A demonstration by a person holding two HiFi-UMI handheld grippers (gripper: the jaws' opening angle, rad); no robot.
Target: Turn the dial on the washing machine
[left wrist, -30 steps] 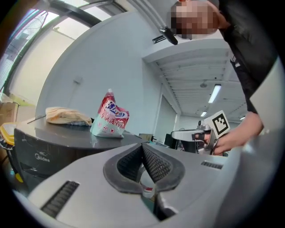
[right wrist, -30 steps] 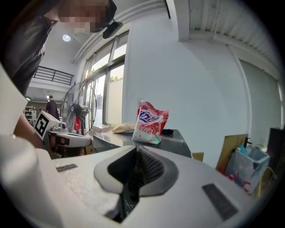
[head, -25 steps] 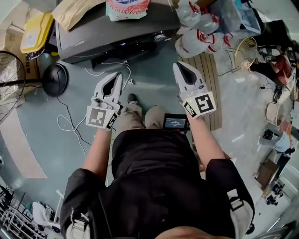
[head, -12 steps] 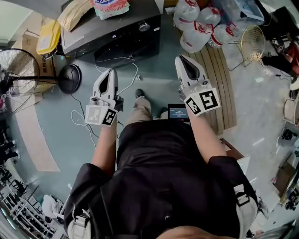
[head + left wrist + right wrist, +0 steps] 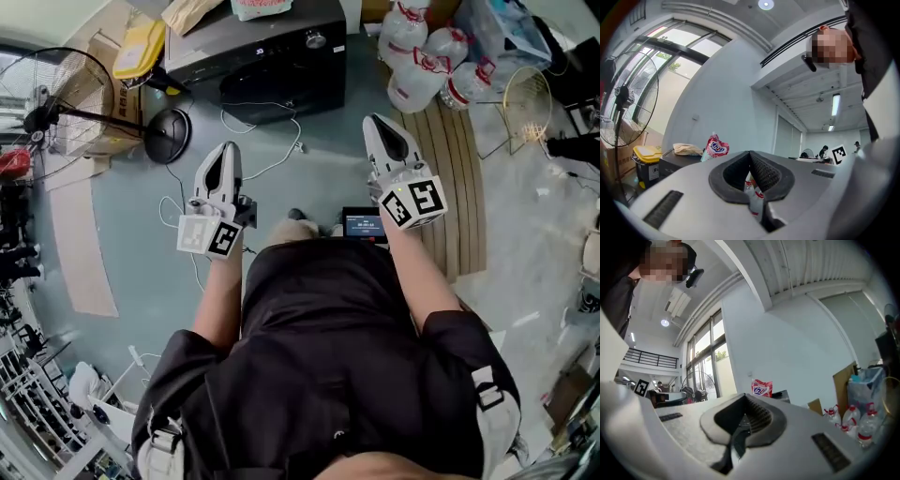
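Observation:
The dark grey washing machine (image 5: pixel 262 56) stands on the floor at the top of the head view, its round silver dial (image 5: pixel 315 38) on the top panel's right end. Both white grippers are held out at waist height, well short of the machine. My left gripper (image 5: pixel 228 150) is shut with nothing in it, its tips meeting (image 5: pixel 750 153). My right gripper (image 5: pixel 378 122) is also shut and empty (image 5: pixel 744 395). A pink detergent bag (image 5: pixel 715 146) lies on the machine's lid, and the right gripper view shows the same detergent bag (image 5: pixel 761 388).
A standing fan (image 5: pixel 66 103) with a round black base (image 5: pixel 169 122) is left of the machine. A white cable (image 5: pixel 272 155) trails over the floor. Large water bottles (image 5: pixel 427 66) and a wooden slatted mat (image 5: pixel 459 178) lie to the right. A small screen (image 5: pixel 364 225) hangs at the person's waist.
The washing machine has slid toward the top of the head view and looks smaller, and more of the fan shows at left. Both grippers stay held out in front and shut.

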